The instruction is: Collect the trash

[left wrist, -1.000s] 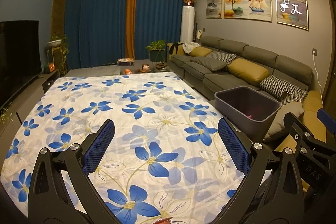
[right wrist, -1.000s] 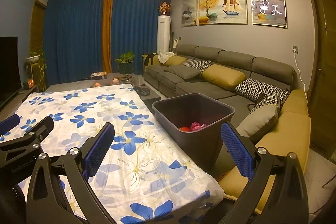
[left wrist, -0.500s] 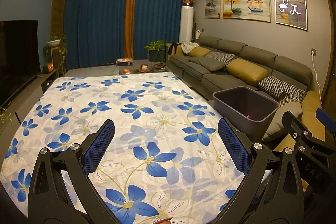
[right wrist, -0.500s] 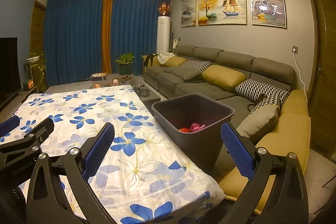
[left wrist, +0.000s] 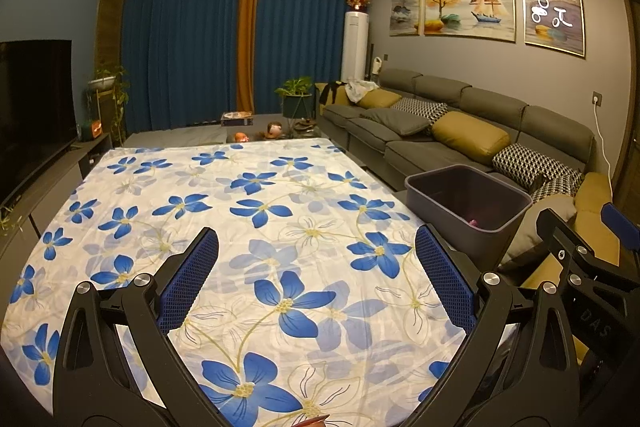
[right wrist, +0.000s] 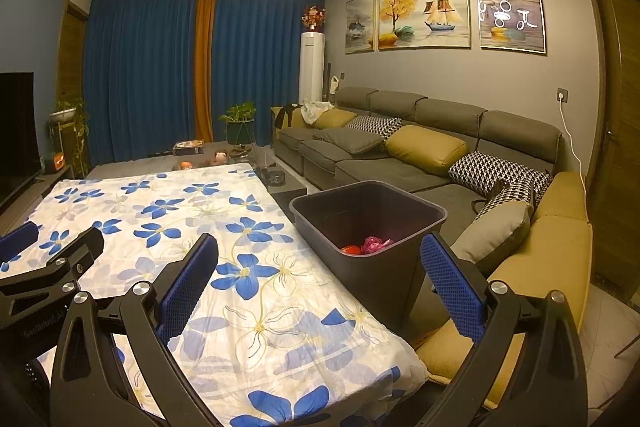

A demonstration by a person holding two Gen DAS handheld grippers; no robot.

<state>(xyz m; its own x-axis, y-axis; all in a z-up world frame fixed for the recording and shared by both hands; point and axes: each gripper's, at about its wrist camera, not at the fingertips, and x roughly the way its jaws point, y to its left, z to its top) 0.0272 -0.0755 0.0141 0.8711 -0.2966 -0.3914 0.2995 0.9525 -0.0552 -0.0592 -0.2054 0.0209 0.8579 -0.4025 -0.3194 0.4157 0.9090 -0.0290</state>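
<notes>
Both grippers hang over the flowered tablecloth (left wrist: 256,211), jaws spread wide, nothing between them: left gripper (left wrist: 316,259), right gripper (right wrist: 320,263). Gray bin (right wrist: 400,279) sits beside the table's right edge, near the sofa (right wrist: 400,147); red and pink trash (right wrist: 366,246) lies inside.

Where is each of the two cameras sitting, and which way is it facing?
Left wrist: on the left gripper, over the floral tablecloth, facing the curtains; its open fingers and the right gripper's edge show.
Right wrist: on the right gripper, at the table's right edge, facing the bin and sofa; the left gripper's edge shows.
Shared: tablecloth, bin, sofa.
</notes>
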